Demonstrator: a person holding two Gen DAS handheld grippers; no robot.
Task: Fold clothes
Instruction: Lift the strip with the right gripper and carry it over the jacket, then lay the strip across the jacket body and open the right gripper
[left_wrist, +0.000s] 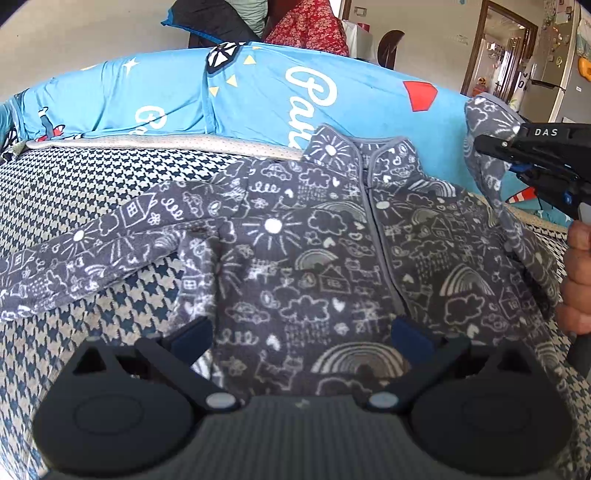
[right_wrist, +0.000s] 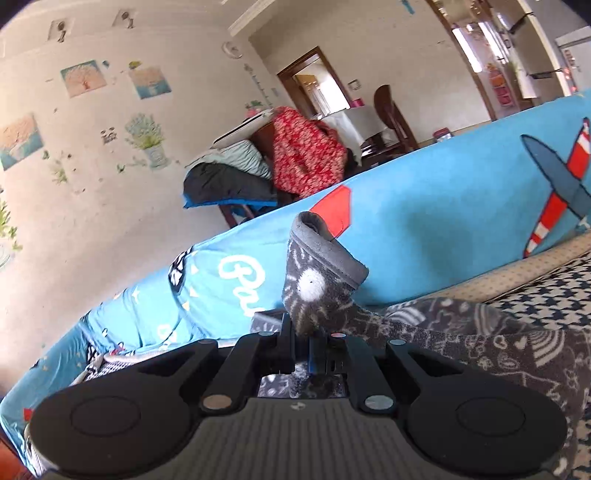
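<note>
**Sleeve pinched and lifted over a spread jacket**

A grey fleece jacket (left_wrist: 317, 251) printed with white doodles is laid front-up on a houndstooth cushion (left_wrist: 92, 192), its zip closed and its collar towards a blue printed cover (left_wrist: 258, 88) draped along the back. One sleeve (left_wrist: 74, 254) is stretched flat to the left in the left wrist view. The other sleeve (left_wrist: 487, 147) is raised off the cushion at the right, its cuff standing above the claw that holds it.

The right gripper (right_wrist: 301, 332) is seen with its jaws drawn close together, clamped on that sleeve just below the cuff (right_wrist: 325, 243); the fabric trails from the jaws down to the jacket body. A hand (left_wrist: 578, 280) is wrapped around the handle of the right gripper at the frame edge.

The left gripper (left_wrist: 301, 332) is held above the jacket's lower hem with its jaws spread wide. Its fingers (left_wrist: 192, 332) appear to be just over the cloth, though whether they touch it cannot be told from this angle. Nothing is gripped between them.

A chair piled with clothes (right_wrist: 258, 173) is visible beyond the cover.
</note>
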